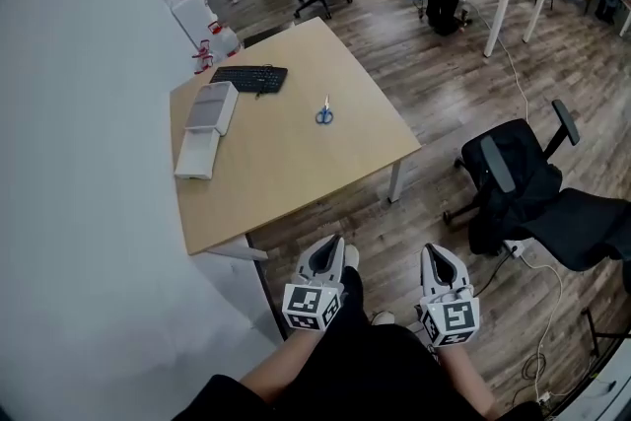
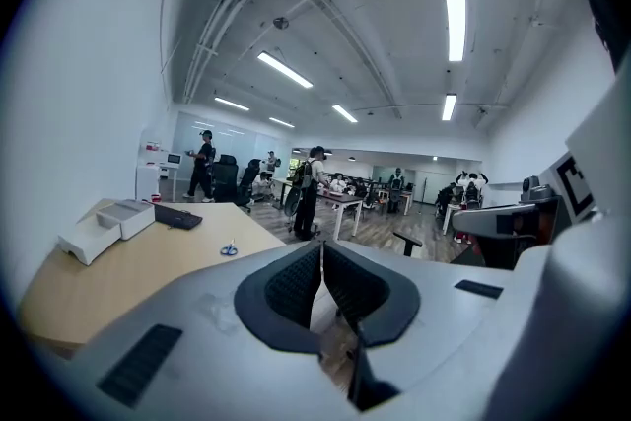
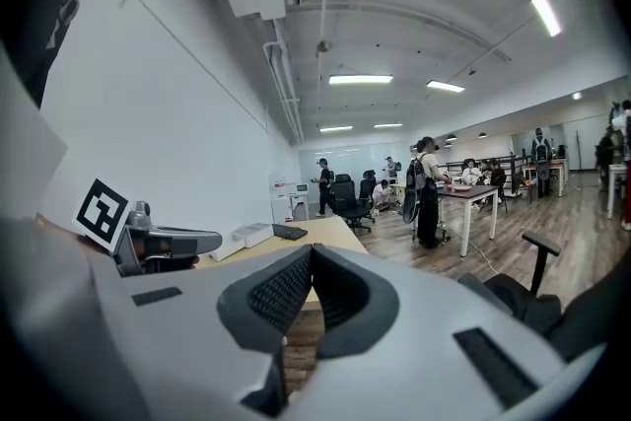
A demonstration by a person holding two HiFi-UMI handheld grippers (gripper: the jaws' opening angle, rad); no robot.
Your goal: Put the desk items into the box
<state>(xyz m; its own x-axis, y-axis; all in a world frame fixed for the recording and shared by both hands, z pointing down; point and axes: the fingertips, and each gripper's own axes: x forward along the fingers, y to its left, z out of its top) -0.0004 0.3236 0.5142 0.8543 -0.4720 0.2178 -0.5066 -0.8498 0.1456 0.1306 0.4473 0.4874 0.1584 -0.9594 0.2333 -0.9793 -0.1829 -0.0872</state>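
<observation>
The left gripper [image 1: 331, 246] and right gripper [image 1: 435, 253] are hanging closed and empty. The far small blue-handled metal scissors [image 1: 324, 113] are looking light, stiff and slippery, probably best pinched at the handles.

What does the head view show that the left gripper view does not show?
Only the head view: the person's bare forearms and the thin white cable lying on the brown wooden floor. Only the left gripper view: the long ceiling lights and the white ceiling pipes. Both: the light wooden desk with the white box, black keyboard and blue-handled scissors.
</observation>
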